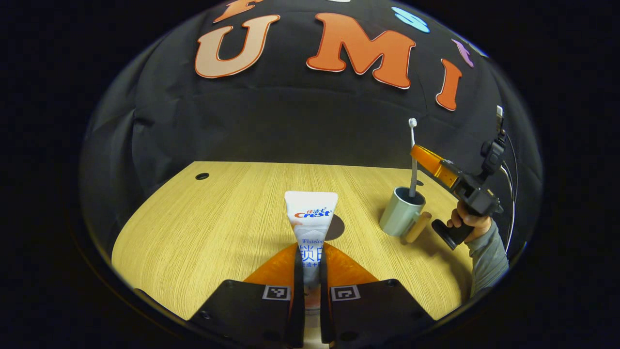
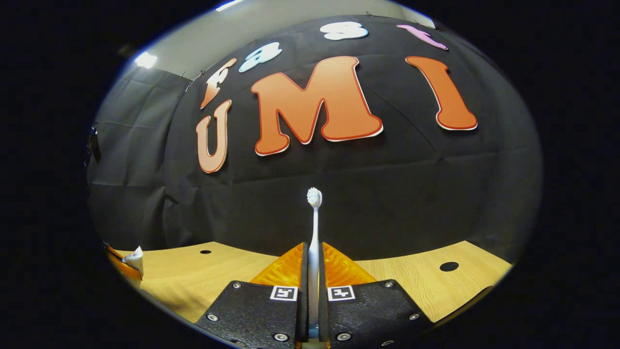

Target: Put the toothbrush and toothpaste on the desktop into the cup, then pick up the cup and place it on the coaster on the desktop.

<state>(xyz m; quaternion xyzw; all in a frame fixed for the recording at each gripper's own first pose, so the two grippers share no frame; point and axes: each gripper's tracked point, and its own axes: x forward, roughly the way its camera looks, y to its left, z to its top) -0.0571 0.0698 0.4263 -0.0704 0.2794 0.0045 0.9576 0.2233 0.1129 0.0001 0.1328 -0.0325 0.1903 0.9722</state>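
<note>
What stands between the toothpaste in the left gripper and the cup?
Nothing visible on the desktop between them. But the toothbrush, held by the right gripper, already stands in the cup, crowding its mouth.

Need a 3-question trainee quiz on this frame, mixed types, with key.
1. True or false: the left gripper is shut on the toothpaste.
2. Where is the toothbrush's lower end? A) flat on the table B) in the cup C) on the coaster
3. Fill in: the right gripper holds the toothbrush with its bristles pointing ____.

Key: 1 true; 2 B; 3 up.
</note>
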